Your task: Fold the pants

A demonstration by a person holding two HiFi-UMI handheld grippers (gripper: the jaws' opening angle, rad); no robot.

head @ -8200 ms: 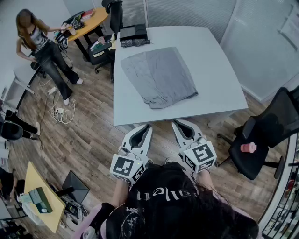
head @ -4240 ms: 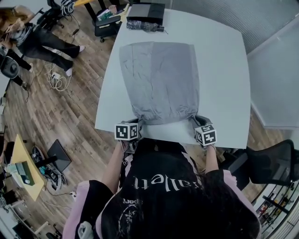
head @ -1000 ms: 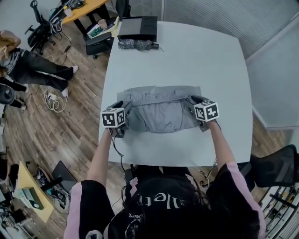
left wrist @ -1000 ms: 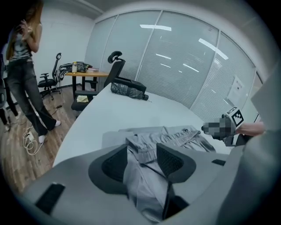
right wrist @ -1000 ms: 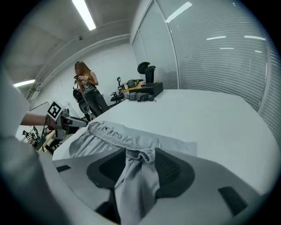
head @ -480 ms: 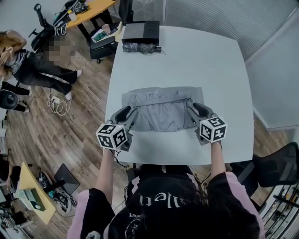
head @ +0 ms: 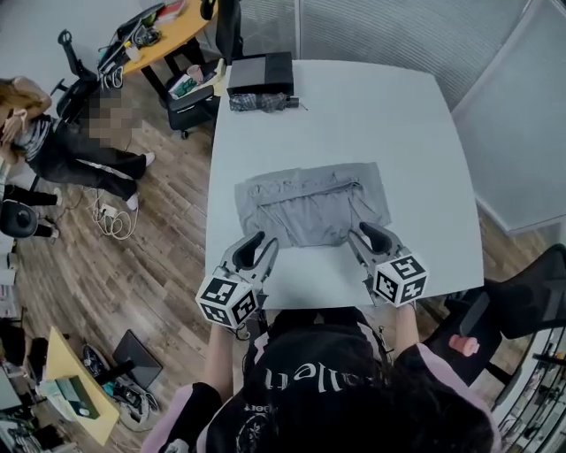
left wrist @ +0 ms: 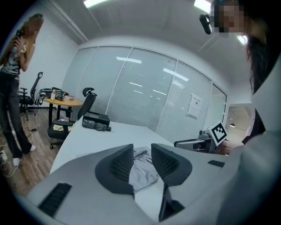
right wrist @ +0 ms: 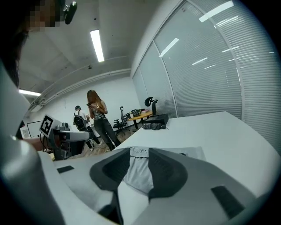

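The folded grey fabric pants [head: 309, 208] are laid flat at the middle of the white rectangular table [head: 424, 124]. Bare tabletop is left on every side, and the widest free strips are found toward 12 and 3 o'clock. A flat black box [head: 260, 73] and a dark crumpled bundle [head: 263, 102] just beside it are placed at the 11 o'clock corner, well apart from the pants.

The table is surrounded by brown wooden plank floor [head: 159, 239]. Frosted glass partitions [head: 371, 26] are seen at 12 and 2 o'clock, a black office chair [head: 522, 296] at 4 o'clock and a standing person [head: 62, 150] at 9 o'clock.

The left gripper [head: 259, 243] is held above the table at 7 o'clock of the pants and the right gripper [head: 364, 233] at 5 o'clock, both pointed slightly downward toward the cloth. The jaws of each have just been closing and are set partly apart. Nothing is gripped between them; the pants are only seen through the gaps, lying on the table beyond.
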